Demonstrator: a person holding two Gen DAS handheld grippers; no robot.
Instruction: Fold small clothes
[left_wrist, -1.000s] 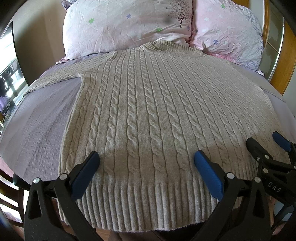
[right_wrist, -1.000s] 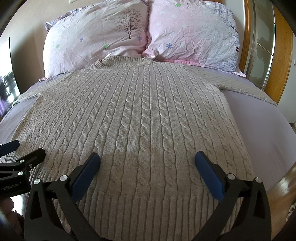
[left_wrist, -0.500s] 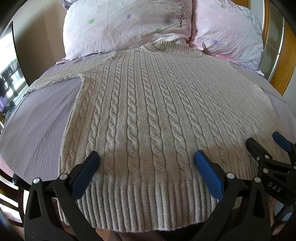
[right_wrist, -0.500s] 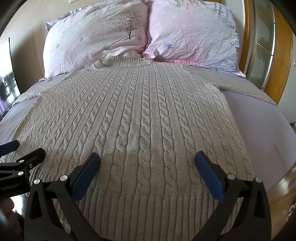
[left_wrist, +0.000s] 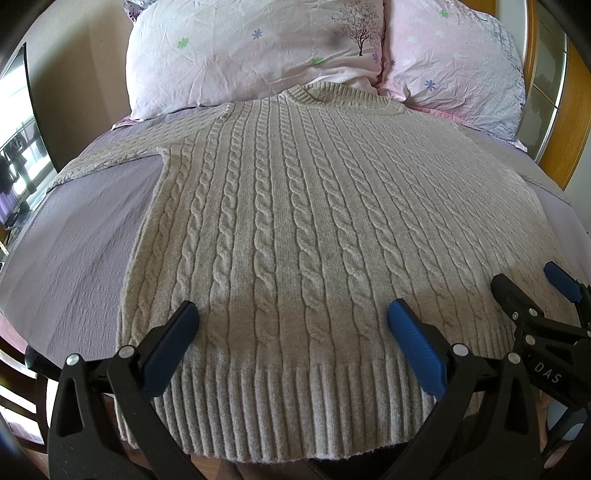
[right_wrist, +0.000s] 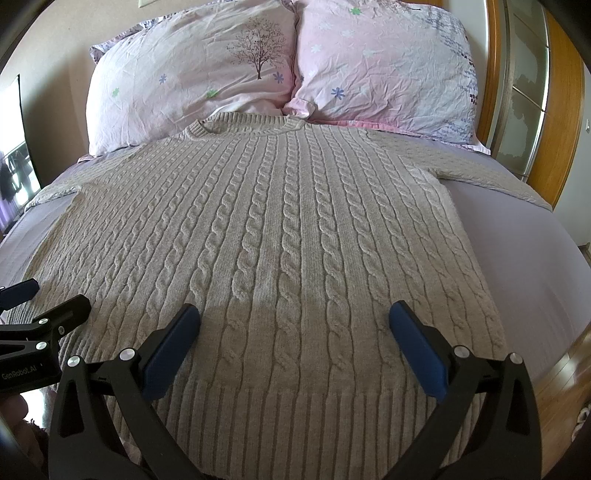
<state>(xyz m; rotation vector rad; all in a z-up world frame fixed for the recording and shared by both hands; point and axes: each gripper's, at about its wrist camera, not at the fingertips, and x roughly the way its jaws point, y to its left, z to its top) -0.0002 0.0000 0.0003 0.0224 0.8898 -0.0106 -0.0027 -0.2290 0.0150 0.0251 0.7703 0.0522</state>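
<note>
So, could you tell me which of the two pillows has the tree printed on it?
It is the paler left pillow, with a dark bare tree near its inner edge. The pinker right pillow shows only small flowers and dark marks along its outer side.

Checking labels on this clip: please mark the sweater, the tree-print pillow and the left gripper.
sweater (left_wrist: 295, 229), left wrist view, middle of the cable-knit front.
tree-print pillow (right_wrist: 192, 85), right wrist view, its face left of the tree.
left gripper (left_wrist: 291, 325), left wrist view, midway between its open fingertips.

Black plastic fingers (left_wrist: 162, 354), blue pads (left_wrist: 413, 343), silver screws, white "DAS" lettering
</note>
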